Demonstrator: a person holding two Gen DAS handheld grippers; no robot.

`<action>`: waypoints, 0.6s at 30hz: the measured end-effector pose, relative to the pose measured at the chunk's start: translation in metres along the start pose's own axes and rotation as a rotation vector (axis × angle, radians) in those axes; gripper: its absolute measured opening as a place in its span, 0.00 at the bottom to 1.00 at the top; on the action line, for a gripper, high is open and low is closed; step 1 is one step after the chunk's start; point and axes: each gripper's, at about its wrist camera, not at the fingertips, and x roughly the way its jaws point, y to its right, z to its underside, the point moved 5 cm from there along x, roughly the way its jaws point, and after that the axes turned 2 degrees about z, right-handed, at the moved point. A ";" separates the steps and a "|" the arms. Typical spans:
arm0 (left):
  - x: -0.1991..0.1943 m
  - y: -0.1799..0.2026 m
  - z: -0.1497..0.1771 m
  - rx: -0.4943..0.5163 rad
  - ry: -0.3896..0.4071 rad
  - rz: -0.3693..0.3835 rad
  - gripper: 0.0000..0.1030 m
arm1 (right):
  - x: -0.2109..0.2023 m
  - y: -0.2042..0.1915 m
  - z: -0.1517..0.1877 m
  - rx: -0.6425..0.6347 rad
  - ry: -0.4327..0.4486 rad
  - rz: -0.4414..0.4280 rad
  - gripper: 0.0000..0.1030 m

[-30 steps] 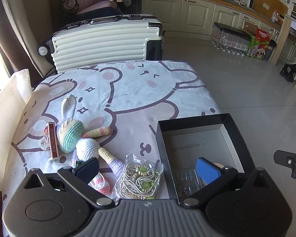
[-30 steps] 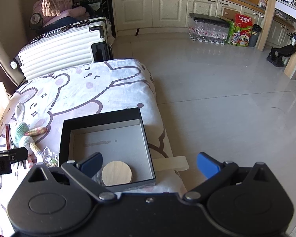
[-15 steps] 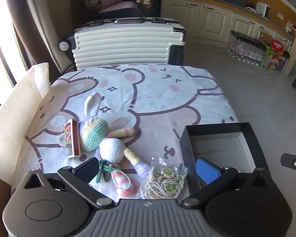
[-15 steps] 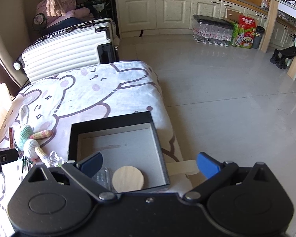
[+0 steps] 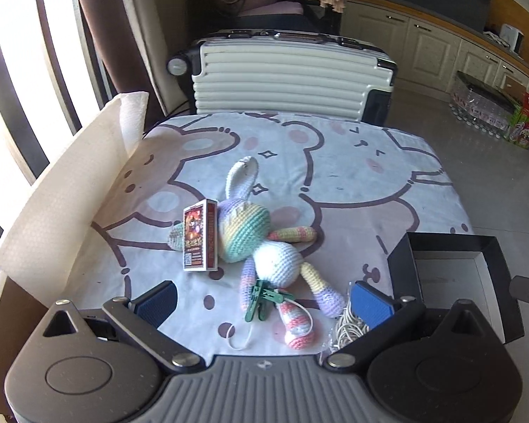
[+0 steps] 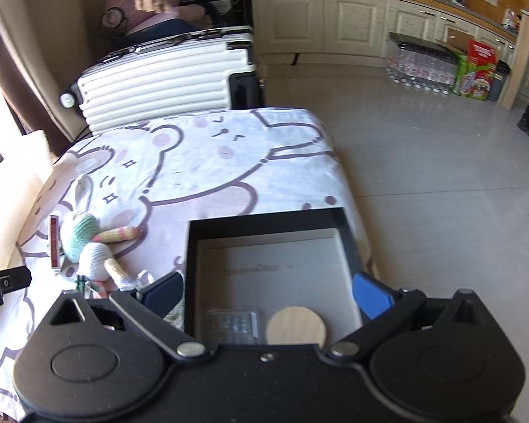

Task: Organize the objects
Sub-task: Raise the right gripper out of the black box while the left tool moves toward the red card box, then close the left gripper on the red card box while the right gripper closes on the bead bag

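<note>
A crocheted pastel rabbit (image 5: 261,243) lies on the bear-print cloth, with a red card box (image 5: 200,239) against its left side and a green clip (image 5: 264,301) by its legs. A bag of beaded cord (image 5: 345,328) lies partly behind my left gripper's right finger. My left gripper (image 5: 264,303) is open and empty, just above the rabbit's legs. The open black box (image 6: 194,264) holds a round wooden disc (image 6: 296,326) and a clear plastic case (image 6: 231,324). My right gripper (image 6: 266,294) is open and empty over the box's near part.
A white ribbed suitcase (image 5: 292,74) stands behind the table. A white paper sheet (image 5: 70,190) leans along the table's left edge. Kitchen cabinets (image 6: 352,21) and packs of bottles (image 6: 423,60) stand across the tiled floor at the right.
My left gripper has moved left, from over the box and cord bag to over the rabbit. My right gripper has shifted left, so that it now stands over the box.
</note>
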 end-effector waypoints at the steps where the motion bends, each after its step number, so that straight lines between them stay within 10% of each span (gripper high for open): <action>1: 0.000 -0.005 0.000 -0.006 -0.001 -0.006 1.00 | 0.000 -0.005 0.000 -0.006 0.001 -0.007 1.00; 18: -0.018 -0.050 -0.004 -0.082 0.041 -0.064 1.00 | -0.016 -0.059 -0.010 -0.052 0.058 -0.087 1.00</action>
